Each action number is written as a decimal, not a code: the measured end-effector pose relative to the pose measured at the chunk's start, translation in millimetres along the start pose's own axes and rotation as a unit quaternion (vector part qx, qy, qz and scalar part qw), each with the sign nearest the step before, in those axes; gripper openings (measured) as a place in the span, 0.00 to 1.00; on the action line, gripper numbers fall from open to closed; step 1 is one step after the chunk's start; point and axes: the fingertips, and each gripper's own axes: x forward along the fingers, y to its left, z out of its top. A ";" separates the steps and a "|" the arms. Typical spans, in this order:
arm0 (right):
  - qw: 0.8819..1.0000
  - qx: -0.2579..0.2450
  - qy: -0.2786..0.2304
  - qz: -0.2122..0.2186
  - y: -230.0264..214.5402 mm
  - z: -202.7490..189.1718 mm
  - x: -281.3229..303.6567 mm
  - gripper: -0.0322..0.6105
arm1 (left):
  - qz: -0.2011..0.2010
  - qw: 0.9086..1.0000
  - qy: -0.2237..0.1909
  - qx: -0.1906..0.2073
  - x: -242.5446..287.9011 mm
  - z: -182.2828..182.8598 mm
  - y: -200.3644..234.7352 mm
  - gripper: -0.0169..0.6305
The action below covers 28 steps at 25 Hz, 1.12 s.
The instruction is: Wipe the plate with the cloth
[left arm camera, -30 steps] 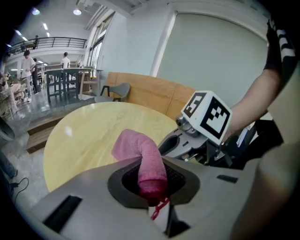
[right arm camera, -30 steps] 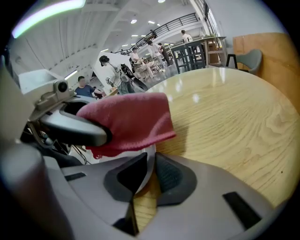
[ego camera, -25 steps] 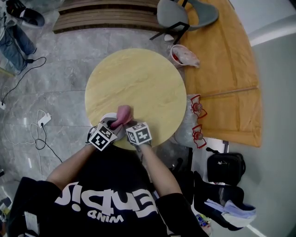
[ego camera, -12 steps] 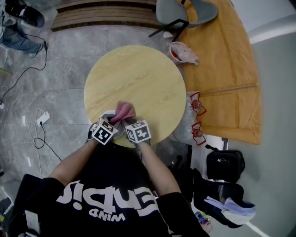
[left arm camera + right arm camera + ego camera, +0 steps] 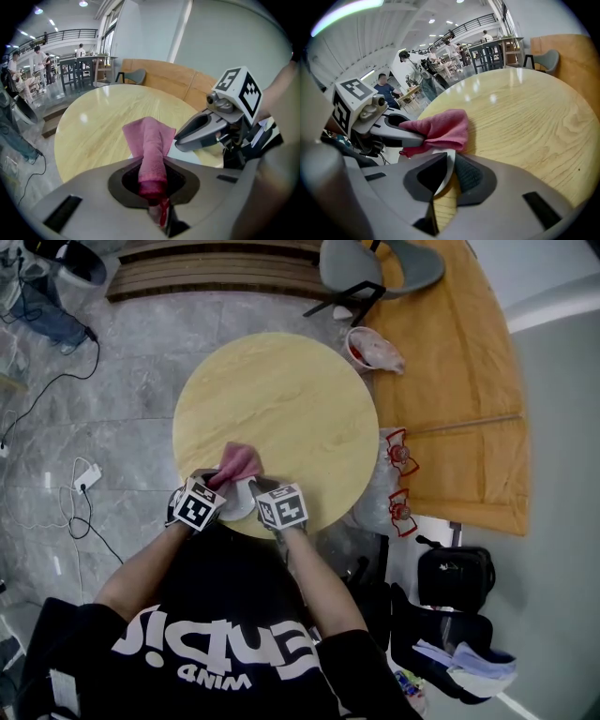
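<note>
On the near edge of the round wooden table a small white plate sits between my two grippers. My left gripper is shut on a pink cloth, which lies folded over the plate's far left side. Seen from the left gripper view, the cloth runs out from the shut jaws of the left gripper onto the plate. My right gripper is shut on the plate's rim. Beyond it are the cloth and the left gripper.
A grey chair and a bin with a pink bag stand past the table. Two red-topped bottles and a black bag are on the right. Cables lie on the floor at the left.
My left gripper has moved left and nearer with the cloth, dragging it across the plate. The right gripper has hardly moved.
</note>
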 end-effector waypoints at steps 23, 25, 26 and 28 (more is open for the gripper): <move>0.999 0.027 -0.001 0.018 -0.5 -1.9 0.8 0.16 | 0.000 0.999 -0.042 0.009 -62.9 7.9 9.5 0.10; 0.999 0.024 0.004 0.024 -0.8 -1.3 1.0 0.16 | -0.025 0.999 -0.039 0.010 -59.0 11.3 -6.5 0.10; 0.999 0.022 0.006 0.026 -0.9 -0.5 1.5 0.16 | -0.038 0.999 -0.036 0.013 -55.5 12.8 -15.3 0.10; 0.999 0.018 0.010 0.030 0.2 0.6 2.9 0.16 | -0.061 0.998 -0.028 0.021 -46.9 13.6 -33.7 0.10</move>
